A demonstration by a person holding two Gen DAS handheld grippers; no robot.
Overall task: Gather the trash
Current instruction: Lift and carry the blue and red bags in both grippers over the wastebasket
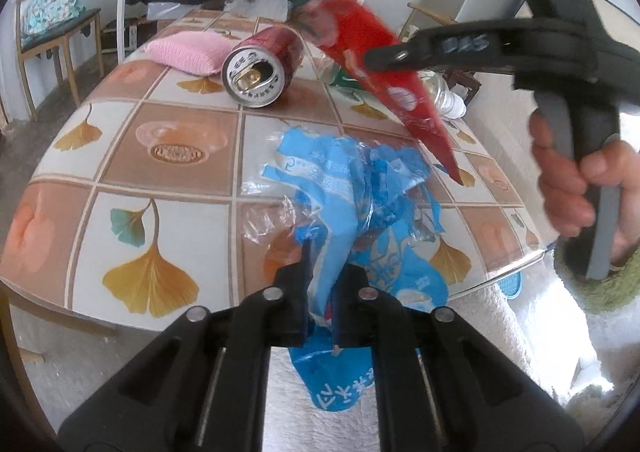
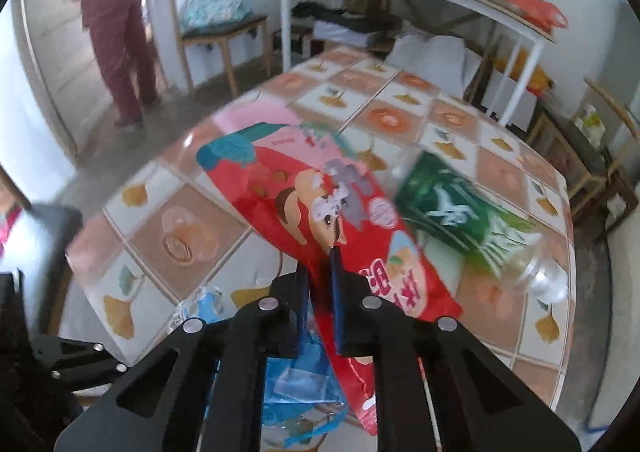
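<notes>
Red wrapper hangs pinched over table edge, blue bag beneath.

On the table there is one red can, one pink sponge and one plastic bottle with a green label. There are two wrappers, one blue wrapper and one red wrapper. Two wooden chairs stand in the room, and one person near the door.

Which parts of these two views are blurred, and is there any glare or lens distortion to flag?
Left wrist view: the red snack bag is motion-smeared, the can is sharp, and the table edge bows from the fisheye. Right wrist view: the whole scene is softly blurred, worst on the green-labelled bottle, and the tabletop shows pale glare.
</notes>
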